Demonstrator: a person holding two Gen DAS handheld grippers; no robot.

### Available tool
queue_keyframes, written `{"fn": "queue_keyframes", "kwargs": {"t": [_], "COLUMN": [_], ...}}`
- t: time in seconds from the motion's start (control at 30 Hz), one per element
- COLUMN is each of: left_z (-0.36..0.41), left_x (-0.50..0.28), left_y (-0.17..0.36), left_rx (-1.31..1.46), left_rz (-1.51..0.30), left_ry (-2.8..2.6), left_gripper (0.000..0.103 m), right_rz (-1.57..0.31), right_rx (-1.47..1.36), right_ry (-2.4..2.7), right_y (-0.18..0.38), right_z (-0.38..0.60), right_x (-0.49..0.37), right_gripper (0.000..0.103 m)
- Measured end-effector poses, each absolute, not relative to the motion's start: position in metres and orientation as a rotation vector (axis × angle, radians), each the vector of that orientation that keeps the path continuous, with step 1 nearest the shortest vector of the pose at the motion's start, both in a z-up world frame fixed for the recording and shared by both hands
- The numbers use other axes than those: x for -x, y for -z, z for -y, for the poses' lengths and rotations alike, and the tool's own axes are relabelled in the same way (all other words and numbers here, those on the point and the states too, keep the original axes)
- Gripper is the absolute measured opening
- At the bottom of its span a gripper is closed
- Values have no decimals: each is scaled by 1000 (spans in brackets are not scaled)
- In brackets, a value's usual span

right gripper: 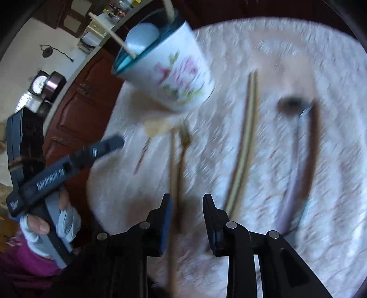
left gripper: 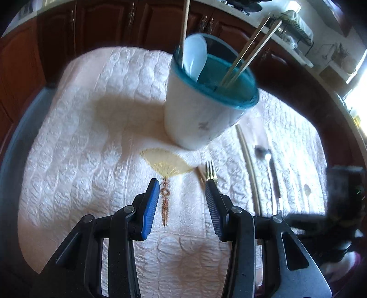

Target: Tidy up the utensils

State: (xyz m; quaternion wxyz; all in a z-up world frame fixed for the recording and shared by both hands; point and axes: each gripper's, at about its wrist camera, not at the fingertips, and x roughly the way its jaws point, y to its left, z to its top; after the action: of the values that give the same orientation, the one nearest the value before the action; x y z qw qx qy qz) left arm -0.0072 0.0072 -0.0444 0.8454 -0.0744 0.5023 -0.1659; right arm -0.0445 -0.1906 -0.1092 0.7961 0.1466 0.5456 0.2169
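Where cabinets (left gripper: 103, 20) loom, apparently quilted cloth (left gripper: 91, 137) spreads.

Daylight glares from the right onto the quilted white tablecloth (left gripper: 91, 142). The right wrist view smears with motion blur. Fisheye edges bend and darken.

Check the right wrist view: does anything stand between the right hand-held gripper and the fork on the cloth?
Nothing visible blocks it. The fork lies just ahead of the right hand-held gripper, with a chopstick close alongside.
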Motion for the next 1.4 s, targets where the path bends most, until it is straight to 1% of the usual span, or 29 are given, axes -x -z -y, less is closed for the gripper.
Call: {"fn": "queue_keyframes", "kwargs": {"t": [0.17, 0.4, 0.47, 0.53, 0.63, 0.67, 0.73, 0.9, 1.0, 1.17, 1.27, 1.37, 1.4], "left_z": [4, 25, 31, 35, 38, 38, 40, 48, 48, 41, 43, 47, 48], "left_x": [5, -8, -12, -16, -21, -23, -26, -31, -32, -37, -37, -41, -45], "left_y": [62, 77, 82, 86, 91, 91, 92, 93, 93, 95, 96, 96, 96], "left_rx": [188, 225, 216, 190, 174, 172, 172, 140, 142, 133, 115, 117, 108], "left_rz": [-1122, -1156, -1169, -1179, -1189, -1187, -1190, -1189, -1178, -1181, -1181, -1193, -1193], "left_ry": [409, 435, 434, 415, 394, 393, 393, 397, 397, 400, 409, 416, 413], "left_gripper": [40, 40, 37, 31, 24, 24, 24, 24, 24, 24, 22, 20, 17], "right_rz": [-1132, -1121, -1106, -1099, -1108, -1115, -1129, -1140, -1144, -1163, -1164, -1169, -1166], "right_rx": [-268, -258, -261, -254, -204, -185, -143, -118, -54, -117, -89, -149, -163], "right_ry": [-310, -263, -248, -245, -230, -224, -205, -206, -211, -197, -211, -211, -214], "right_y": [108, 109, 105, 103, 105, 108, 114, 114, 112, 119, 117, 118, 118], "right_z": [207, 242, 249, 252, 249, 247, 241, 233, 225, 232, 236, 238, 240], "right_x": [22, -8, -22, -36, -58, -65, -78, -95, -102, -100, -104, -112, -113], "right_gripper": [26, 26, 26, 26, 21, 18, 17, 10, 9, 8, 8, 8, 8]}}
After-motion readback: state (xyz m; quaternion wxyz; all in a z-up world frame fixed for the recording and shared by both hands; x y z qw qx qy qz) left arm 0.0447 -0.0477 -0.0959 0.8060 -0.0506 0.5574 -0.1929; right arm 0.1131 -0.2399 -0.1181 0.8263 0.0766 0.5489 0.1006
